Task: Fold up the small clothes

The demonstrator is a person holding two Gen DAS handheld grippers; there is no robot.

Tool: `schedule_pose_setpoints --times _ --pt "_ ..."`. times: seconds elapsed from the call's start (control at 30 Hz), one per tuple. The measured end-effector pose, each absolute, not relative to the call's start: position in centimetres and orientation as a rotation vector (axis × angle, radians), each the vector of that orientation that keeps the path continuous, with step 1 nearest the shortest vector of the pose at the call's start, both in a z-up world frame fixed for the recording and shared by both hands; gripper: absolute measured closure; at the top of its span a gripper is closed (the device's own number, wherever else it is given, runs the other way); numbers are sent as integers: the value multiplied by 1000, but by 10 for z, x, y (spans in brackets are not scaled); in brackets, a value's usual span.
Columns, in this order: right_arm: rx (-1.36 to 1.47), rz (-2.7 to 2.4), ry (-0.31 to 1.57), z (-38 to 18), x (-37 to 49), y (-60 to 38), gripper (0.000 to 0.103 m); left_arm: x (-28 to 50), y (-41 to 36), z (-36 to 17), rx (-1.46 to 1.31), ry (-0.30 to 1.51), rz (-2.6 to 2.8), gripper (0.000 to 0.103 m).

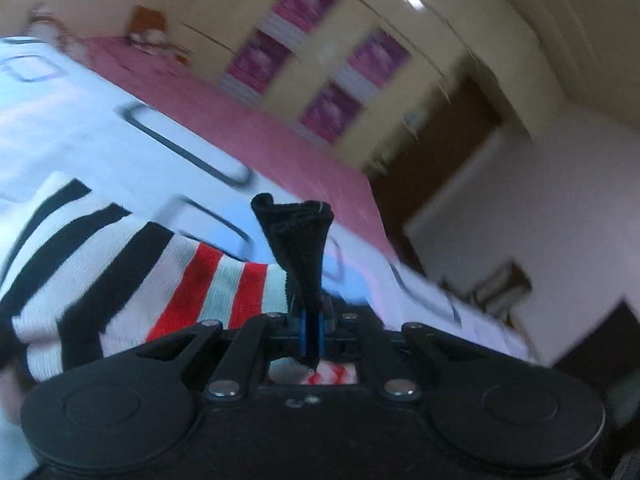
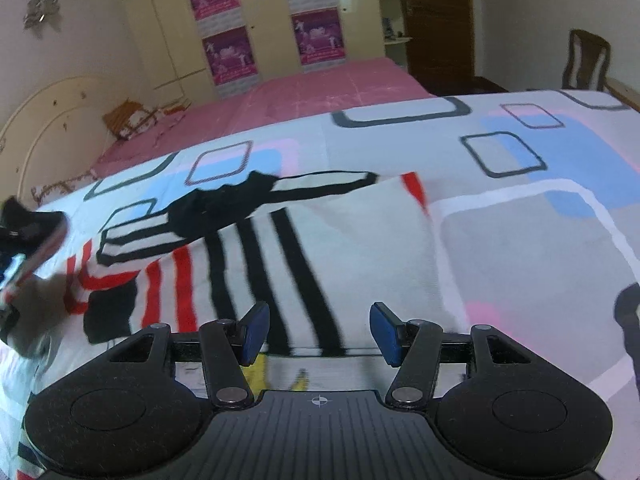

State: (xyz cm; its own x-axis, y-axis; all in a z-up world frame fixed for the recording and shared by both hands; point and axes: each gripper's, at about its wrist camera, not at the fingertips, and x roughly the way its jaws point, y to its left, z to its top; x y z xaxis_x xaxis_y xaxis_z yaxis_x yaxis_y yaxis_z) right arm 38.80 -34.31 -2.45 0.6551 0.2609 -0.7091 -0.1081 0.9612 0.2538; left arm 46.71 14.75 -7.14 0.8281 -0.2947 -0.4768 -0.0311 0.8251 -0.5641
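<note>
A white knit garment (image 2: 352,240) with black and red stripes lies spread on the patterned bedspread (image 2: 520,240). One sleeve is folded across its top. In the left wrist view my left gripper (image 1: 312,332) is shut on a black cuff (image 1: 296,240) of the garment, which sticks up from between the blue pads. The striped knit (image 1: 120,260) trails away to the left of it. My right gripper (image 2: 320,332) is open above the garment's near edge, with nothing pinched between its blue pads (image 2: 256,332). A blurred hand (image 2: 40,312) shows at the left edge of the right wrist view.
The bedspread is white with blue and pink patches and grey outlined rectangles. Behind it lies a pink sheet (image 2: 320,84) with a pillow (image 2: 132,120) at the headboard. Farther back stand a cream wardrobe (image 2: 272,20) with magenta posters, a brown door (image 2: 436,20) and a wooden chair (image 2: 588,60).
</note>
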Motion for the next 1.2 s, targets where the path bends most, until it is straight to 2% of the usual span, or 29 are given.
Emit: schedule_pose_setpoints --times 0.3,0.37,0.43,0.47,0.5,0.53,0.6,0.77,0.9,1.07,1.2 --pt "273 181 820 -21 387 -402 47 488 43 -108 -316 742 -224 98" --pt "290 183 821 -20 386 -411 47 491 17 -121 -245 811 -255 94" --pt "305 185 816 -19 384 -418 46 475 -4 -124 -191 815 -290 66" --pt "301 177 815 -18 385 -419 46 471 -9 -124 -174 800 -322 55" --pt "301 177 811 -17 385 -419 46 464 -14 -120 -163 795 -357 36" --pt "311 191 809 -16 386 -420 46 460 -16 -118 -144 785 -371 32" --pt "353 228 811 -16 390 -417 46 446 -12 -111 -117 763 -369 34" --pt "403 342 856 -24 411 -380 46 399 56 -97 -179 709 -233 50" --pt "426 402 906 -37 427 -345 46 356 136 -97 -166 704 -4 53" --pt "514 425 986 -62 453 -318 45 356 191 -113 -212 749 125 55" --pt "472 400 987 -69 467 -303 46 377 203 -124 -233 758 111 71"
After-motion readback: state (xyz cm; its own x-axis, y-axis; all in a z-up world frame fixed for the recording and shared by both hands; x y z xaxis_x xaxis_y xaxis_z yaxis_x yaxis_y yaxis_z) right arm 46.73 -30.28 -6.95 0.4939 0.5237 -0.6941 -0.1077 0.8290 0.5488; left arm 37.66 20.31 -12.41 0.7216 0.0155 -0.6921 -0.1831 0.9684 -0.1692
